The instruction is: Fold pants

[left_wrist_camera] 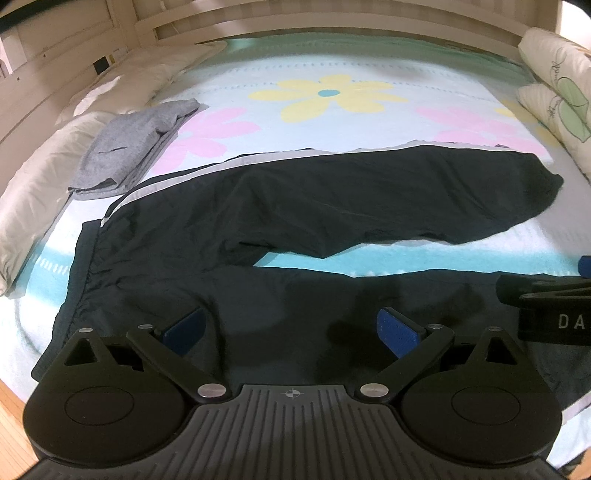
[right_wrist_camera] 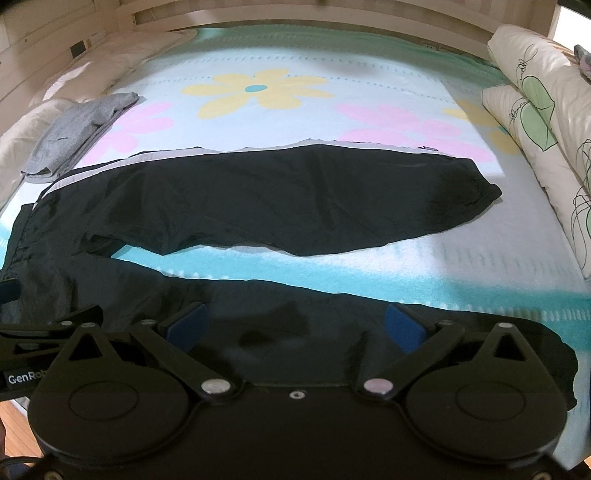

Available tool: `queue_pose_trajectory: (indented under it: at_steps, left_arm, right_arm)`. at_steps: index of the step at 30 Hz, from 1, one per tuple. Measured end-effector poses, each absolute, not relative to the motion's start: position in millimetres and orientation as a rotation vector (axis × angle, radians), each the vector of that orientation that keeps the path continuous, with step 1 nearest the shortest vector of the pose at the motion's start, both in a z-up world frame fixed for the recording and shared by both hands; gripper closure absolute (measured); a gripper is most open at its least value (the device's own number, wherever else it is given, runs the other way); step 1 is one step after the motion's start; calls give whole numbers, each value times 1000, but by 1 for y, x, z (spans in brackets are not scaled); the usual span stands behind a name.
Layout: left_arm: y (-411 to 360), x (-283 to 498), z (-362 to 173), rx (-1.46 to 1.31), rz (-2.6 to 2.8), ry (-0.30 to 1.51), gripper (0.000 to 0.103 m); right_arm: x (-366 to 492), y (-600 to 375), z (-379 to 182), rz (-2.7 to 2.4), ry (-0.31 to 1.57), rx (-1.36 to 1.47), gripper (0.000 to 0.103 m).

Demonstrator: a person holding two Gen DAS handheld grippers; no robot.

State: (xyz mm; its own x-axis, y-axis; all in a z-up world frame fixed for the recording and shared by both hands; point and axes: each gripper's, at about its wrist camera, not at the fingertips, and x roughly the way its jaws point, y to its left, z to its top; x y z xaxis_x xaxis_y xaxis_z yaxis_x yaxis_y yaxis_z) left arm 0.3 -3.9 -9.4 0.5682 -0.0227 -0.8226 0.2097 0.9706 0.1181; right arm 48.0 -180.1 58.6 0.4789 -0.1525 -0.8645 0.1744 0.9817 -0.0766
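Left gripper [left_wrist_camera: 290,328]: we see its blue fingers [left_wrist_camera: 184,326] spread wide over the near leg of the pants, with nothing between them; whether they touch the cloth we cannot tell.
Right gripper [right_wrist_camera: 297,325]: its blue fingers [right_wrist_camera: 400,326] are spread just as wide above the same near leg, holding nothing.
Gripper spacing: the two sit side by side, and each shows at the edge of the other's view.
Pants [left_wrist_camera: 332,199]: black with a pale side stripe, lying flat on the bed, waistband to the left and both legs running to the right.
Legs: we see them parted in a narrow V, with a strip of turquoise blanket [left_wrist_camera: 369,79] showing between them.
Far leg: its cuff ends near the pillows [right_wrist_camera: 535,110] on the right.
Near leg: it lies along the front edge of the bed, under both grippers.
Grey garment [left_wrist_camera: 127,147]: folded, at the far left, just beside the pants' striped edge.
Open room: we see bare flowered blanket beyond the far leg, up to the headboard [left_wrist_camera: 332,18].
Left edge: a white duvet [left_wrist_camera: 40,184] lines it.
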Motion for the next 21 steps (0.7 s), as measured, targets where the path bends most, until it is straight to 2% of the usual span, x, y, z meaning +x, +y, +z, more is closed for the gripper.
queue_pose_trajectory:
  at_steps: [21]
  left_arm:
    - [-1,2,-7,168,-173,981,3]
  right_arm:
    - [50,-181,56,-206,1068,8,1]
